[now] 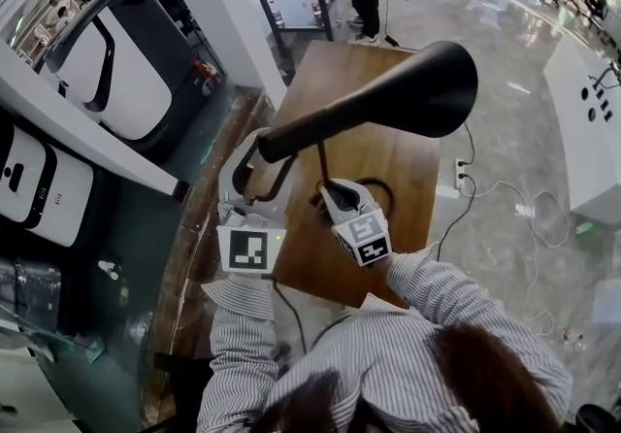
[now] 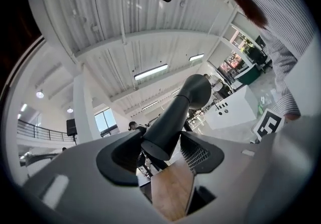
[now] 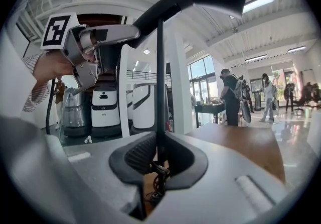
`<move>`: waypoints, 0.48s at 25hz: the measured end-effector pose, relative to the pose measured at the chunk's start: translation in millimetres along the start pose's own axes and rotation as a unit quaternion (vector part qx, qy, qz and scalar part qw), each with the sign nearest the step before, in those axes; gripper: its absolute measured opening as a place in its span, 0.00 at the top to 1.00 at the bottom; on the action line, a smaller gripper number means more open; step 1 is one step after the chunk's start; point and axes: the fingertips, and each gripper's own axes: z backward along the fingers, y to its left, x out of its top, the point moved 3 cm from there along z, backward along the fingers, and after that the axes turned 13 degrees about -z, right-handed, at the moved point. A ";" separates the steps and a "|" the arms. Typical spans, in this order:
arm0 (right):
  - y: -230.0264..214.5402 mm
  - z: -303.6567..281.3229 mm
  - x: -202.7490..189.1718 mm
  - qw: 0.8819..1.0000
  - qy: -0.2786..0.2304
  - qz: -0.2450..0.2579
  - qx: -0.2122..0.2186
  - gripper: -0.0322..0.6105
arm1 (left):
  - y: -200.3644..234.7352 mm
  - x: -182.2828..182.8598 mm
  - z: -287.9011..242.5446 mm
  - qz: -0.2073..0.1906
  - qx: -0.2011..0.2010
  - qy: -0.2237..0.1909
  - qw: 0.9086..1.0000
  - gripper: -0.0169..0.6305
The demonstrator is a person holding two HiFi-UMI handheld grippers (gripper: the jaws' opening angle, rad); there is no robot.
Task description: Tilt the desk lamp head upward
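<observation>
Wooden counter (image 1: 388,179) in a bright hall; left gripper (image 2: 160,151) has its jaws clenched on the lamp head (image 2: 175,112) tail, and right gripper (image 3: 156,160) has its jaws clamping the upright pole (image 3: 160,82).

The person wears a long-sleeved shirt (image 1: 388,363) in fine grey-and-white stripes, the left sleeve (image 1: 238,344) and right sleeve (image 1: 441,290) alike. The left gripper (image 1: 260,161) and right gripper (image 1: 327,193) have smooth pale grey shells and black ribbed pads (image 3: 140,160). Each carries a white cube (image 1: 248,249) (black square markers on its faces) at its near end. A thin dark cable (image 1: 288,311) trails from the left one.
</observation>
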 end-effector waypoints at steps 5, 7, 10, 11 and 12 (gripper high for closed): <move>2.0 -1.3 1.7 1.000 -0.004 -0.007 -0.002 0.88 | -4.5 -6.2 -0.1 0.051 0.017 -0.003 0.999 0.58; 1.9 -0.7 1.7 1.000 -0.004 -0.008 -0.002 0.88 | -7.8 -7.4 -0.7 0.075 0.025 -0.004 0.997 0.58; 1.6 -1.4 0.8 1.000 -0.005 -0.011 -0.001 0.88 | -14.3 -12.4 -2.7 0.127 0.040 -0.019 0.991 0.58; 1.8 -1.8 0.4 1.000 -0.005 -0.013 -0.001 0.88 | -16.0 -13.9 -3.4 0.144 0.046 -0.027 0.988 0.58; 1.7 -1.9 0.2 1.000 -0.005 -0.013 -0.002 0.88 | -17.4 -14.7 -4.2 0.159 0.051 -0.032 0.985 0.58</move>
